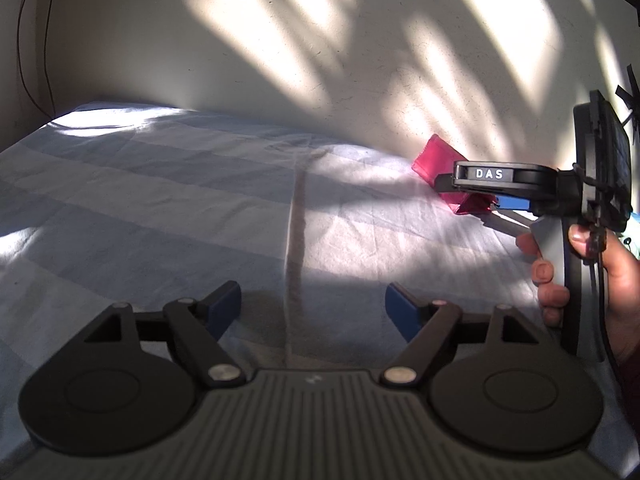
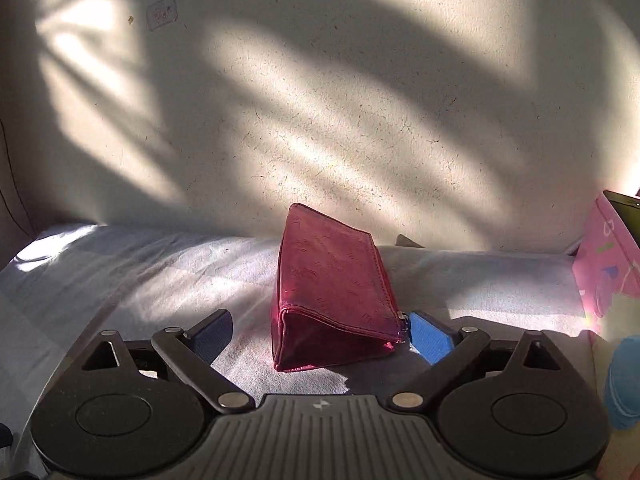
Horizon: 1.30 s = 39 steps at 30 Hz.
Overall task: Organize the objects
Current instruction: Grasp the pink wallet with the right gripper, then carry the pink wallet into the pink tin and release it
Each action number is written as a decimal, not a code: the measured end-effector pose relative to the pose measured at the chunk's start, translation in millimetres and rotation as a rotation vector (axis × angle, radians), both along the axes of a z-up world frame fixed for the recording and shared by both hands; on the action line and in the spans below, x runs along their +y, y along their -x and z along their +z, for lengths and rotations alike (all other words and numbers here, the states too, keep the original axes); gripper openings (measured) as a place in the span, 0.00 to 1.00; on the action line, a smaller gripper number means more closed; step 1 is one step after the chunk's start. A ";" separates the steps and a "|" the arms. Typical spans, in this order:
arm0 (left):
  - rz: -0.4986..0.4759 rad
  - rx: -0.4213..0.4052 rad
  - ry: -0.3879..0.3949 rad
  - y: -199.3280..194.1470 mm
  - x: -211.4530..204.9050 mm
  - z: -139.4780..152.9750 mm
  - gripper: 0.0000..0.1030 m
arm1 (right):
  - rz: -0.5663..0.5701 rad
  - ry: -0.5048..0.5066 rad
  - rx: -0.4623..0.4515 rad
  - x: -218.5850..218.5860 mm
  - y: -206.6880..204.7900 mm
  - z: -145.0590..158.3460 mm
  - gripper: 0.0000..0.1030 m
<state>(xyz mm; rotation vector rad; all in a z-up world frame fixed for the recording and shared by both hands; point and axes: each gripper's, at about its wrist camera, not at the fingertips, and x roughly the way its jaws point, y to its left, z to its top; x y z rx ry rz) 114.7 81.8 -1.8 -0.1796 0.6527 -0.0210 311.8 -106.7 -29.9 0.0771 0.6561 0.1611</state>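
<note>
A red zip pouch (image 2: 332,280) stands upright on the pale blue bedsheet (image 2: 140,264) near the wall. My right gripper (image 2: 320,334) is open, its jaws on either side of the pouch's near end, the right blue pad (image 2: 430,338) close to the zip end. In the left wrist view the pouch (image 1: 438,160) shows at the right behind my right gripper (image 1: 472,196), which is seen side-on. My left gripper (image 1: 313,308) is open and empty, low over the bare sheet (image 1: 180,200), well left of the pouch.
A cream wall (image 2: 320,120) rises right behind the bed. A pink box (image 2: 604,256) stands at the right edge, with a light blue object (image 2: 624,384) in front of it. A dark cable (image 1: 22,40) hangs down the wall at the far left.
</note>
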 end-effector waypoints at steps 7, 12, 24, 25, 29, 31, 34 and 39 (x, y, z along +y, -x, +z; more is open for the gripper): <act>0.000 -0.002 0.015 0.0 3.1 1.5 0.79 | 0.030 0.106 0.015 14.2 10.4 -3.2 0.65; 0.014 -0.009 0.105 -0.5 18.4 3.1 0.79 | 0.092 0.114 -0.007 8.4 74.2 -0.2 0.65; -0.546 -0.051 0.296 24.6 -35.2 6.3 0.81 | 0.184 0.153 -0.020 -48.5 290.6 7.5 0.69; -0.582 -0.058 0.275 29.3 -46.3 6.2 0.81 | 0.157 0.151 -0.020 -53.8 300.4 6.7 0.72; -0.667 -0.059 0.195 42.8 -83.2 4.7 0.85 | 0.120 0.094 -0.030 -63.9 316.1 6.2 0.71; -0.666 -0.055 0.179 44.4 -91.3 4.0 0.88 | 0.127 0.070 -0.045 -60.8 313.4 7.3 0.71; -0.649 -0.029 0.187 44.3 -96.3 7.3 0.86 | 0.164 0.054 -0.062 -50.1 308.1 9.3 0.69; -0.675 0.003 0.167 52.6 -117.5 11.3 0.78 | 0.168 0.058 -0.072 -36.9 297.7 4.2 0.46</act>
